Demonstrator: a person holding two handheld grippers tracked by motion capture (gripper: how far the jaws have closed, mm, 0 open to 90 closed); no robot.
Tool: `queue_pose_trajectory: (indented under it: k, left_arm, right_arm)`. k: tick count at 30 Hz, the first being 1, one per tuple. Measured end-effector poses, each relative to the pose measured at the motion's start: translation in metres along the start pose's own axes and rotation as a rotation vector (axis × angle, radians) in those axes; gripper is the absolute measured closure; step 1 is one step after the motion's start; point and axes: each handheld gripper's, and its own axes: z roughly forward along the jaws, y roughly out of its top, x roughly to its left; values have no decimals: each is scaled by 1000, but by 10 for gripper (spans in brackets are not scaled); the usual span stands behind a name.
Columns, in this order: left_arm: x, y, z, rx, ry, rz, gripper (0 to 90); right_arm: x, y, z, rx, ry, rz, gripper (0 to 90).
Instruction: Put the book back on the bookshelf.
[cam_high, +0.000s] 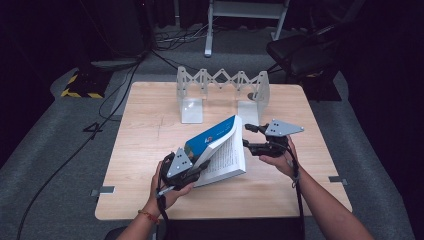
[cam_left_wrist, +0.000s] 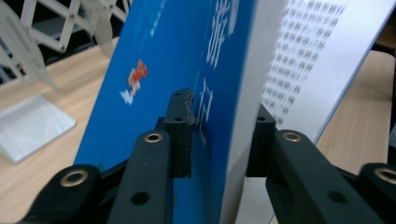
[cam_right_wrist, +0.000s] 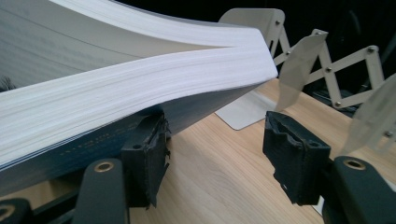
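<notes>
Nearest to the camera are your two forearms, and between them is the blue book (cam_high: 216, 148), half open and tilted, with its lower edge on the table (cam_high: 145, 145) near the middle. Your left hand-held gripper (cam_high: 192, 167) is clamped on the front cover and a thick block of pages; in the left gripper view one pad presses on the blue cover and the other on the page side. Your right hand-held gripper (cam_high: 250, 136) stands with its jaws apart just beside the right edge of the book; in the right gripper view nothing is between the pads. Behind the book, at the far edge of the table, stands a white folding rack (cam_high: 222, 92).
</notes>
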Motion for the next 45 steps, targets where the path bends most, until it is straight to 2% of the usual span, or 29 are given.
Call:
queue_pose_trajectory:
  k: [2, 4, 6, 8, 9, 12, 15, 17, 22, 24, 28, 33, 36, 38, 42, 44, 45]
  left_arm:
    - [1, -1, 2, 28, -24, -6, 653]
    - [2, -3, 3, 26, -30, -6, 616]
    - [5, -4, 2, 4, -44, 4, 656]
    - [10, -5, 3, -16, -74, -12, 717]
    - [12, -4, 5, -19, -92, -16, 721]
    - [12, -1, 12, -20, -103, -4, 721]
    - [12, 6, 21, -37, -130, -3, 714]
    - [11, 11, 28, -62, -154, -3, 714]
    - [7, 21, 42, -91, -197, -5, 714]
    - [5, 25, 46, -106, -212, -9, 715]
    - [4, 30, 53, -132, -228, -12, 715]
    - [4, 30, 50, -140, -213, -4, 711]
    - [6, 28, 41, -138, -183, 4, 706]
    - [8, 27, 37, -137, -176, 6, 708]
    - [13, 20, 25, -131, -151, -7, 705]
    - [17, 16, 19, -115, -157, -9, 686]
    - [17, 15, 16, -100, -149, 10, 663]
  right_arm:
    - [3, 2, 4, 13, 6, -10, 403]
    - [6, 3, 8, 19, 15, -17, 403]
    - [7, 5, 9, 19, 13, -17, 404]
    - [5, 4, 10, 15, 19, -8, 417]
    - [3, 3, 9, 18, 21, -7, 418]
    - [2, 2, 8, 24, 4, -19, 449]
    - [-4, -1, 3, 19, 1, 1, 517]
    - [-5, -1, -3, 4, -23, -30, 546]
    - [-10, 3, -22, -11, -60, -43, 545]
    - [-12, 6, -31, -18, -67, -62, 545]
    - [-16, 8, -40, -32, -80, -43, 546]
    - [-13, 7, -43, -43, -64, -33, 545]
    - [-8, 8, -40, -61, -43, -30, 544]
    - [-2, 11, -35, -74, -24, -41, 525]
    - [8, 12, -22, -61, -5, -51, 493]
    - [11, 12, -15, -56, 9, -54, 462]
    - [14, 12, -12, -57, 26, -52, 458]
